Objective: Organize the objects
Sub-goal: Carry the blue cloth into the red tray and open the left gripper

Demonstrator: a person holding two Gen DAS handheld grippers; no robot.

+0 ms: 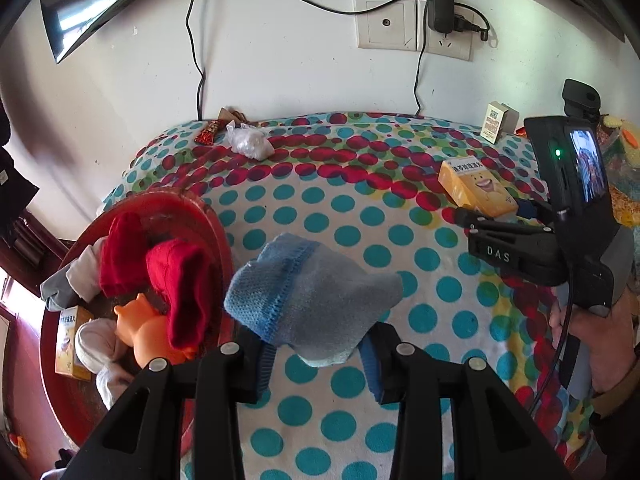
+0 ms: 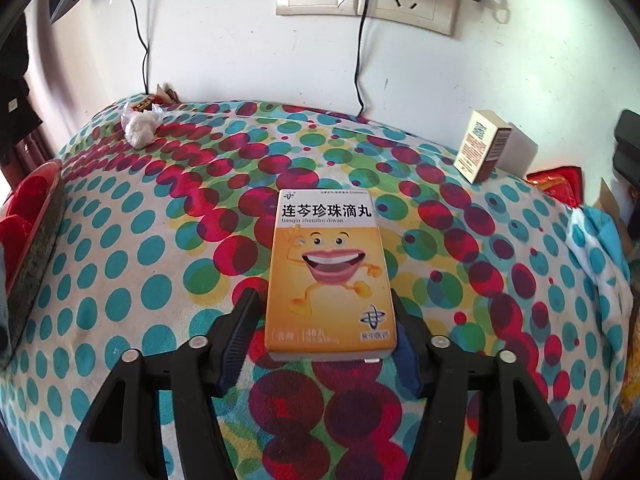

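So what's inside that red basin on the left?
The red basin holds red cloth, white and grey cloth, an orange toy and a yellow box. Anything beneath them is covered.

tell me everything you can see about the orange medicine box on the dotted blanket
The orange medicine box is a flat cardboard carton with a white top band of Chinese print, a cartoon laughing mouth with arms and legs, and a blue logo. It looks closed and undented. It lies face up on the dotted blanket, its near end between the fingers of the right gripper, which flank its long sides.
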